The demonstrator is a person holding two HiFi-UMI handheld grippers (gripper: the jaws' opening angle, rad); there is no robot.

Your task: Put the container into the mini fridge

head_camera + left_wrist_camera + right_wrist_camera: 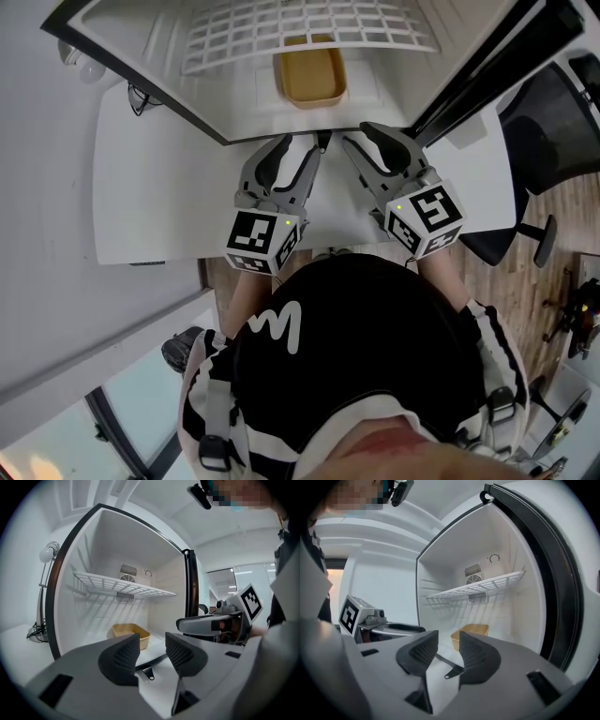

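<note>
The left gripper (300,150) hangs just outside the fridge (169,66), low over the white tabletop (150,206). Its jaws are partly apart with nothing between them (its own view shows only the fridge floor through the gap). At twelve o'clock from both grippers the container (309,75), a shallow tan tub, sits well inside on the fridge floor. It lies under the wire shelf (309,28) and nothing is touching it. The right gripper (370,145) is close beside the left one at its three o'clock, also half open and empty. The open door (487,70) slants away at about two o'clock from it.

From where I stand the placing looks done, so the step in hand seems to be getting clear.

- **Backing out:** draw both grippers straight toward six o'clock and keep them level, so no jaw catches the fridge's dark front rim.
- **Spacing:** the two are nearly shoulder to shoulder, so spread them a little as they retreat.
- **The door:** if it is to be shut, that looks like the right gripper's job. I'd swing it from the outer edge with a slow push, so the tub doesn't slide.
</note>
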